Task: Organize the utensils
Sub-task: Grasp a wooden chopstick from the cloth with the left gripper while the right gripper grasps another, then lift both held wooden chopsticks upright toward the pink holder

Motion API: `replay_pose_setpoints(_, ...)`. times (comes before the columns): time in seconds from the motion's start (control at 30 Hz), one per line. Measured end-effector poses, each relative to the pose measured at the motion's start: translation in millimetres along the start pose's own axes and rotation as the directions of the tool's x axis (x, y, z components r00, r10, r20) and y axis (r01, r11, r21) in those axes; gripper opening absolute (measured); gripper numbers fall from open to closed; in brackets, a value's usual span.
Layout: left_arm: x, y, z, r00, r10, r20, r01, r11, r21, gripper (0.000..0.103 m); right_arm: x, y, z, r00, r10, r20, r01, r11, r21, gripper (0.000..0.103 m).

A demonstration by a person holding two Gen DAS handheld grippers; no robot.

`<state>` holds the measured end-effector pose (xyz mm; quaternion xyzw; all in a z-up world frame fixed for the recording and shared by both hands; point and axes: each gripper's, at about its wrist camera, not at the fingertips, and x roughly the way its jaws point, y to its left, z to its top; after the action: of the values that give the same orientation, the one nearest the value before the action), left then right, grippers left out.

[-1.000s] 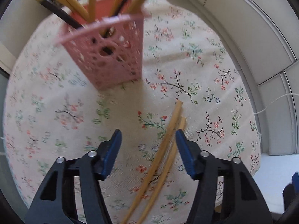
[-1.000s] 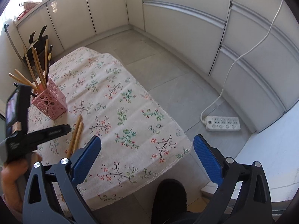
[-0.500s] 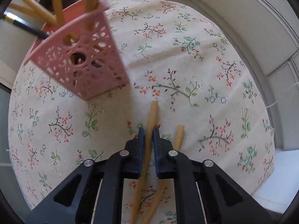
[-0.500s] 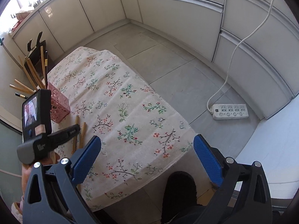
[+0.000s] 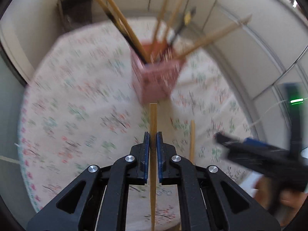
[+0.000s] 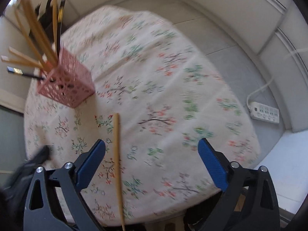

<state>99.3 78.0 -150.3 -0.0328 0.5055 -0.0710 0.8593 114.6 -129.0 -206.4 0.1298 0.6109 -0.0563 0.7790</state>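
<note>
My left gripper is shut on a wooden chopstick, held up off the floral cloth and pointing at the pink perforated basket. The basket holds several chopsticks that fan out. A second chopstick lies on the cloth to the right. In the right wrist view that chopstick lies between the wide jaws of my right gripper, close to the left finger. The jaws are closing and the pads do not touch it. The pink basket stands at the upper left.
The round table with the floral cloth stands in a corner of pale panelled walls. A white power strip and its cable lie on the floor to the right. A dark object stands behind the table.
My left gripper shut on one of the two chopsticks and lifted it off the cloth. My right gripper swung in from beyond the table edge to over the chopstick that still lies there.
</note>
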Motion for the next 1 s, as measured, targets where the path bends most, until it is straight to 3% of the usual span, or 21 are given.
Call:
replay_pose_setpoints(0.07, -15, 0, 6, 0.996, 0.042, 0.082, -0.043, 0.999, 0.016, 0.007, 17, 18, 1, 0.999, -0.016, -0.037, 0.014, 0.999, -0.032, 0.08)
replay_pose_setpoints(0.17, -37, 3, 12, 0.982, 0.083, 0.169, -0.089, 0.996, 0.029, 0.007, 35, 35, 4, 0.997, -0.025, -0.071, 0.022, 0.999, -0.047, 0.08)
replay_pose_setpoints(0.33, -57, 6, 14, 0.971, 0.075, 0.227, -0.087, 0.995, 0.045, 0.007, 62, 46, 12, 0.991, -0.033, -0.129, 0.031, 0.999, -0.021, 0.069)
replay_pose_setpoints(0.4, -57, 5, 14, 0.968, 0.082, 0.238, -0.097, 0.994, 0.049, 0.007, 62, 52, 14, 0.994, -0.042, -0.1, 0.039, 0.999, -0.031, 0.061)
replay_pose_setpoints(0.43, -57, 5, 15, 0.966, 0.086, 0.245, -0.102, 0.994, 0.051, 0.007, 62, 56, 14, 0.994, -0.053, -0.095, 0.049, 0.998, -0.046, 0.053)
replay_pose_setpoints(0.5, -57, 4, 15, 0.964, 0.082, 0.252, -0.098, 0.994, 0.049, 0.007, 60, 59, 15, 0.997, -0.025, -0.078, 0.021, 0.999, -0.05, 0.027)
replay_pose_setpoints(0.53, -61, 4, 13, 0.963, 0.082, 0.256, -0.097, 0.994, 0.049, 0.007, 59, 62, 14, 0.997, -0.014, -0.077, 0.01, 0.998, -0.06, 0.008)
replay_pose_setpoints(0.6, -63, 3, 13, 0.961, 0.083, 0.265, -0.099, 0.994, 0.048, 0.007, 55, 60, 12, 0.998, -0.011, -0.068, 0.008, 0.999, -0.046, 0.007)
replay_pose_setpoints(0.8, -76, 5, 11, 0.949, 0.085, 0.302, -0.1, 0.994, 0.035, 0.007, 14, 35, 8, 0.993, 0.11, 0.048, -0.112, 0.993, 0.043, 0.007)
replay_pose_setpoints(1.0, -87, 2, 8, 0.936, 0.092, 0.34, -0.107, 0.994, 0.025, 0.007, -51, 10, -3, 0.95, 0.256, 0.177, -0.264, 0.964, 0.024, 0.007)
